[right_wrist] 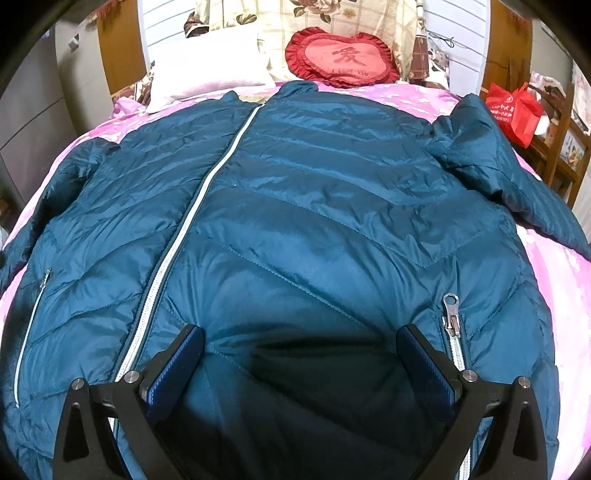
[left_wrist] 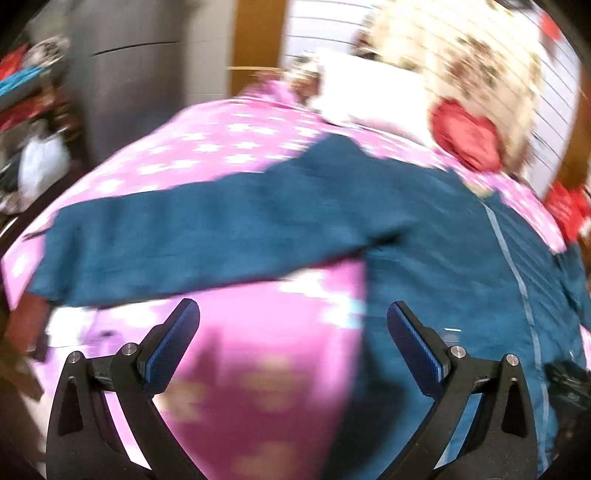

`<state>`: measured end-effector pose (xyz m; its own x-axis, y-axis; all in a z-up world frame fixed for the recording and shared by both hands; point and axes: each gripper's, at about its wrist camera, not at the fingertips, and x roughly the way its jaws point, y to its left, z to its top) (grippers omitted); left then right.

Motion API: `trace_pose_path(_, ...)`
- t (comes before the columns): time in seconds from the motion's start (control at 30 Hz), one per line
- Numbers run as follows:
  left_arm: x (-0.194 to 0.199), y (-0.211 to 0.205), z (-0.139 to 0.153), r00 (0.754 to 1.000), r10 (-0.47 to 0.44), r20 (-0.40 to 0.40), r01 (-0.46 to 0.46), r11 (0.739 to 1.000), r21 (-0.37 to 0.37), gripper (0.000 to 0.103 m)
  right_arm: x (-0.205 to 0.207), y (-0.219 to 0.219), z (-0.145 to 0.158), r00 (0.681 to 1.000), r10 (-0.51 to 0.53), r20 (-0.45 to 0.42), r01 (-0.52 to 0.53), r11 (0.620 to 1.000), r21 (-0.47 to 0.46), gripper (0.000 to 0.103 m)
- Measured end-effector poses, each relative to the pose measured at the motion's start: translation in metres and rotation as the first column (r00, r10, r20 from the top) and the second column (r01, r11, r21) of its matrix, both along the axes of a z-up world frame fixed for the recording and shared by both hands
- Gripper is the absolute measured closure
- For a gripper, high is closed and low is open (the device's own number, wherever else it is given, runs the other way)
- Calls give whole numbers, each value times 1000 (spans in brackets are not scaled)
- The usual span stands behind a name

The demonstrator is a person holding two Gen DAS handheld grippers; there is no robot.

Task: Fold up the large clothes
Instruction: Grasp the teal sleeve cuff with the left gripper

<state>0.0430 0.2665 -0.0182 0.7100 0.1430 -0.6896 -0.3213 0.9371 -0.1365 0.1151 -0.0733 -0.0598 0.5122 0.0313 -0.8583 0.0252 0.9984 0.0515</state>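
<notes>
A teal quilted down jacket (right_wrist: 314,206) lies front up and zipped on a pink bed, collar toward the pillows, with a pale zipper (right_wrist: 199,199) down its front. My right gripper (right_wrist: 300,338) is open and empty, low over the jacket's lower front, beside a pocket zipper pull (right_wrist: 452,314). The right sleeve (right_wrist: 509,173) lies bent at the bed's right side. In the blurred left wrist view, the jacket's left sleeve (left_wrist: 192,240) stretches out to the left over the bedspread. My left gripper (left_wrist: 293,314) is open and empty above the pink cover, beside the jacket's body (left_wrist: 443,258).
The pink flowered bedspread (right_wrist: 561,295) covers the bed. A white pillow (right_wrist: 210,70), a red heart cushion (right_wrist: 341,59) and a floral pillow (right_wrist: 295,18) sit at the headboard. A red bag (right_wrist: 513,110) stands at right. Grey cabinets (left_wrist: 140,74) and cluttered shelves (left_wrist: 29,92) stand at left.
</notes>
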Motion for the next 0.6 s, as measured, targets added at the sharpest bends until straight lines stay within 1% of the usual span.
trace_pose_path(0.07,-15,35,-8,998,64,-4,-64,996,-55,1,-1,0,0,1000,1,1,-1,1000,-4,0)
trace_pose_path(0.13,-28,63,-15,992,130,-5,-130,987,-96,1,0,1,0,1000,2,2,-2,1000,-10,0)
trace_pose_path(0.17,-39,78,-17,984,180,7,-179,979,-102,1,0,2,-1,1000,2,2,-2,1000,-13,0)
trace_pose_path(0.23,-56,101,-12,958,285,40,-280,955,-95,1,0,2,-1,1000,2,2,-2,1000,-17,0)
trace_pose_path(0.3,-69,115,-1,943,320,94,-309,944,-114,1,0,2,-1,1000,2,1,-2,1000,-18,0)
trace_pose_path(0.33,-75,120,6,936,330,126,-318,942,-110,1,0,2,-1,1000,2,1,-2,1000,-18,0)
trace_pose_path(0.4,-78,127,13,929,335,160,-326,942,-79,1,0,2,-1,1000,2,1,-2,1000,-18,0)
trace_pose_path(0.43,-76,135,12,926,344,152,-338,939,-64,1,0,2,-1,1000,2,1,-2,1000,-19,0)
trace_pose_path(0.47,-72,145,8,923,362,127,-357,932,-66,1,0,3,-1,1000,2,1,-2,1000,-20,0)
trace_pose_path(0.53,-66,165,-2,922,380,76,-373,923,-95,1,0,3,-1,1000,2,1,-2,1000,-21,0)
trace_pose_path(0.6,-49,178,-13,928,372,11,-369,924,-101,2,0,2,-1,1000,2,1,-2,1000,-20,0)
